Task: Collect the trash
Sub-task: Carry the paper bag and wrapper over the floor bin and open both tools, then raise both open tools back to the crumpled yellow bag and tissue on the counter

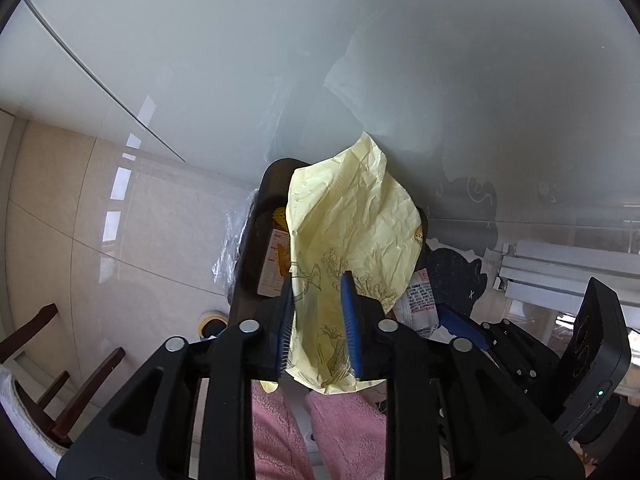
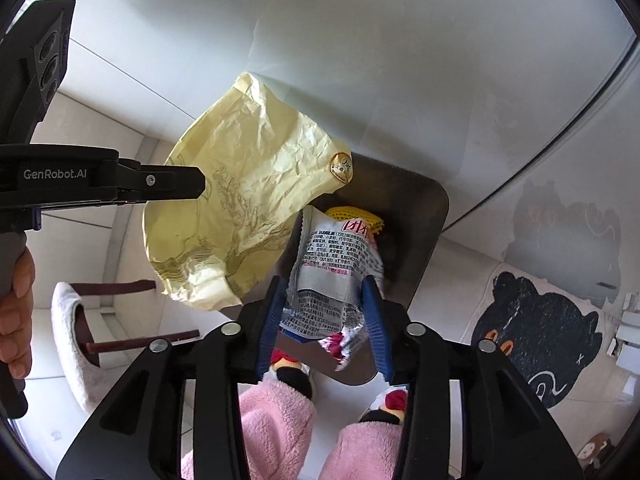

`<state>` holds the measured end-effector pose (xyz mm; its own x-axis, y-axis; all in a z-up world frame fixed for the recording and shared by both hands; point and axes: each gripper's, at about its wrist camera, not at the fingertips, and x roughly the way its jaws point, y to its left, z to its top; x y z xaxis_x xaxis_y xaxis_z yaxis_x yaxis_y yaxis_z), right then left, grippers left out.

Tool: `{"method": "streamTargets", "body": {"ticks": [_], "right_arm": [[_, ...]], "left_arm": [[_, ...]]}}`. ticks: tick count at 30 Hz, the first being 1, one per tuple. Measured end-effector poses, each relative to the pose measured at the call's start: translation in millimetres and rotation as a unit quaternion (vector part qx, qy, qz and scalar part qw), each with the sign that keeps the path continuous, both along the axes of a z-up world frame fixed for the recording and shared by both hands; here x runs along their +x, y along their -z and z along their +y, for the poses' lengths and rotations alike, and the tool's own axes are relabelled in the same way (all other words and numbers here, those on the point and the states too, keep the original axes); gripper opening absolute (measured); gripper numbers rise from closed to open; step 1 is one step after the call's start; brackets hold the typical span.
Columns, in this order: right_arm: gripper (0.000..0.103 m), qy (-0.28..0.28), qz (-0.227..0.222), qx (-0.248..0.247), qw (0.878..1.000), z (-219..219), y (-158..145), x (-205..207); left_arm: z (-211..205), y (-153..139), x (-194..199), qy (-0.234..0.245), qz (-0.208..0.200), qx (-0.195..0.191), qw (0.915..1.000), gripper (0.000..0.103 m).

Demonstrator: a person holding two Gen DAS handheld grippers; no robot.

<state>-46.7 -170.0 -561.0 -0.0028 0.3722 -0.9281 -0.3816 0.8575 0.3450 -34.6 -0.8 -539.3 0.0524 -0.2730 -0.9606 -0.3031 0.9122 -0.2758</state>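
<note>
My left gripper (image 1: pixel 318 280) is shut on a crumpled yellow paper bag (image 1: pixel 352 216) and holds it in the air over a dark trash bin (image 1: pixel 250 248). The bag also shows in the right wrist view (image 2: pixel 240 200), with the left gripper's finger (image 2: pixel 168 182) on it. My right gripper (image 2: pixel 325 280) is shut on a silver printed snack wrapper (image 2: pixel 332 264), held above the bin's opening (image 2: pixel 404 216). A yellow item (image 2: pixel 354 216) and an orange printed packet (image 1: pixel 276 260) lie inside the bin.
The bin stands on a pale tiled floor against a white wall (image 1: pixel 280 60). A black bear-shaped mat (image 2: pixel 536 332) lies to the right. A wooden chair with a white cushion (image 2: pixel 76 332) stands to the left. The person's pink-trousered legs (image 2: pixel 276 428) are below.
</note>
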Motion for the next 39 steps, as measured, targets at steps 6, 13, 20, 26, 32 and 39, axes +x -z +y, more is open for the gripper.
{"method": "streamTargets", "body": {"ticks": [6,13,20,26,32,39], "right_arm": [[0.071,0.012,-0.002,0.001,1.000,-5,-6,0],[0.093,0.005,-0.020,-0.001,1.000,-9,-31,-3],[0.100,-0.016,-0.070,0.027,0.997,-8,-105,-12],[0.100,-0.028,-0.118,0.055,0.991,-8,-185,-21],[0.100,-0.023,-0.172,0.088,0.981,-22,-272,-29],[0.100,-0.008,-0.256,0.106,0.961,-40,-354,-18]], "left_arm": [[3,-3,4,-0.002,-0.005,-0.006,1.0000,0.053],[9,-27,2,-0.015,-0.015,0.003,0.9998,0.074],[16,-84,-18,-0.013,-0.041,0.021,0.9988,0.095],[22,-155,-32,-0.027,-0.079,0.046,0.9955,0.095],[15,-246,-37,-0.018,-0.148,0.061,0.9869,0.095],[6,-342,-24,-0.002,-0.231,0.065,0.9709,0.095]]}}
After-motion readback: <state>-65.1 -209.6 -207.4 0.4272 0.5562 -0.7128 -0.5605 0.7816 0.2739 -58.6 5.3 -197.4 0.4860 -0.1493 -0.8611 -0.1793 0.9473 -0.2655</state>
